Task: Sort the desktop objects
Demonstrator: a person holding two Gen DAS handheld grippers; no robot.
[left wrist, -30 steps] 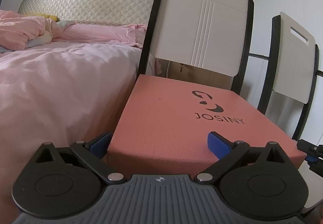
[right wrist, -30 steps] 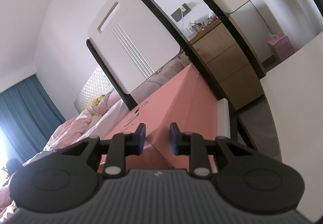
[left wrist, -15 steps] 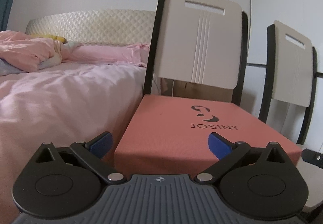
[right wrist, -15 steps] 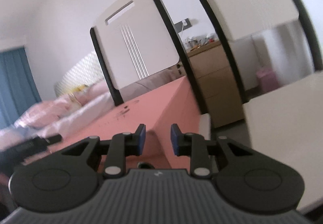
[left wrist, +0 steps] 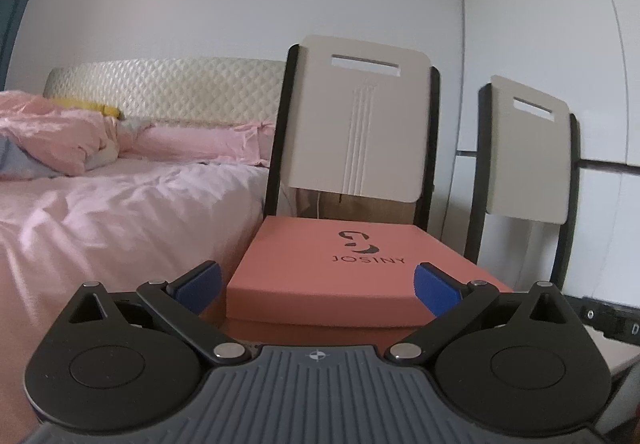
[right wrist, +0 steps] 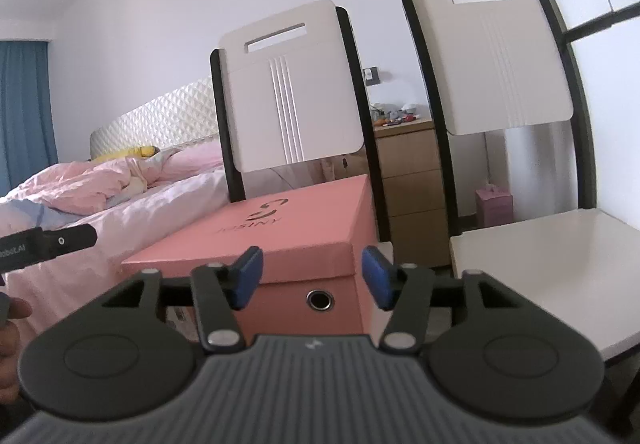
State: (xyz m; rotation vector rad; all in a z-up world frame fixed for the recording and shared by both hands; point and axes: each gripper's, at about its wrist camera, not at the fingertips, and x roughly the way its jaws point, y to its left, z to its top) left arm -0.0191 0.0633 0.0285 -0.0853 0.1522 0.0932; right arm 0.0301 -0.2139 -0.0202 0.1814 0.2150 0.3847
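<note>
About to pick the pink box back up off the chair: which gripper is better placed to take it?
Probably the left gripper. It faces the pink box squarely with its jaws spread about as wide as the near end. The right gripper is only half open and aimed at the box's corner. Neither touches it.

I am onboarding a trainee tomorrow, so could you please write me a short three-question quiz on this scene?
1. True or false: the pink box rests on a chair beside the bed.
2. What does the second chair hold on its seat? A) a box B) nothing visible C) a pillow
3. Fill in: the left gripper and right gripper both have their jaws ____, with nothing gripped.

Key: 1 true. 2 B. 3 open; both have just been opening, and the box lies ahead of the pads, untouched.
</note>
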